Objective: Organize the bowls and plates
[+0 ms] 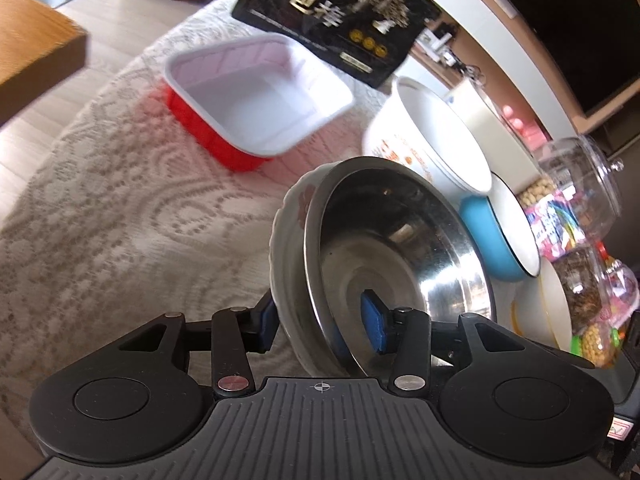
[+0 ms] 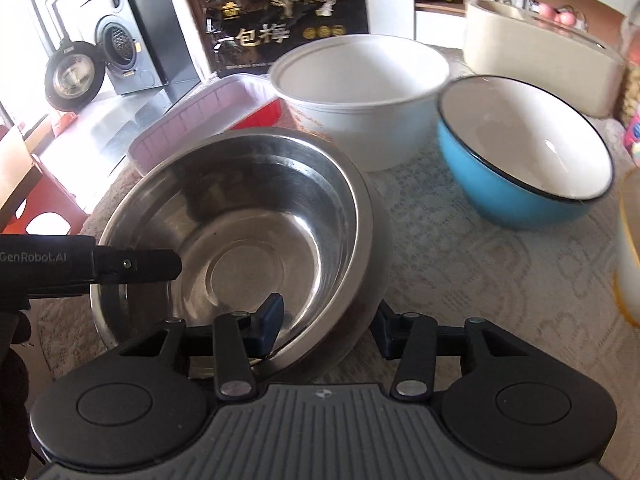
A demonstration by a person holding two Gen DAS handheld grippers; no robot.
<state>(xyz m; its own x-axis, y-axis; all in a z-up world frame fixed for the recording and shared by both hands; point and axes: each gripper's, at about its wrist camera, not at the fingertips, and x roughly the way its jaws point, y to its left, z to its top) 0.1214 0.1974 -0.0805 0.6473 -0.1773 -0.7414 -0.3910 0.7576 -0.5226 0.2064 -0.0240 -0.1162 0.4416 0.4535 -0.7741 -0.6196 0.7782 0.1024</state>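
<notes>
Left tongs [image 1: 322, 322] are clamped over the rims of the stacked pair: one blue pad inside the steel bowl [image 1: 400, 256], the other outside the floral ceramic dish [image 1: 290, 216] it nests in. In the left wrist view the stack looks tipped on edge. Right tongs [image 2: 330, 322] straddle the near rim of the same steel bowl [image 2: 240, 232] w/ one pad inside and the other outside the dish beneath; can't tell whether they're pinching or just around it. Left tool's black body pokes in from the left of that view.

Beyond the stack on the lace-covered surface [image 2: 460, 264]: white paper bowl [image 2: 360, 100] in the middle, blue enamel bowl [image 2: 520, 156] just right of it, red-and-white square tray [image 1: 256, 100] to the left. Black snack bag [image 2: 284, 16] stands behind the tray and paper bowl.
</notes>
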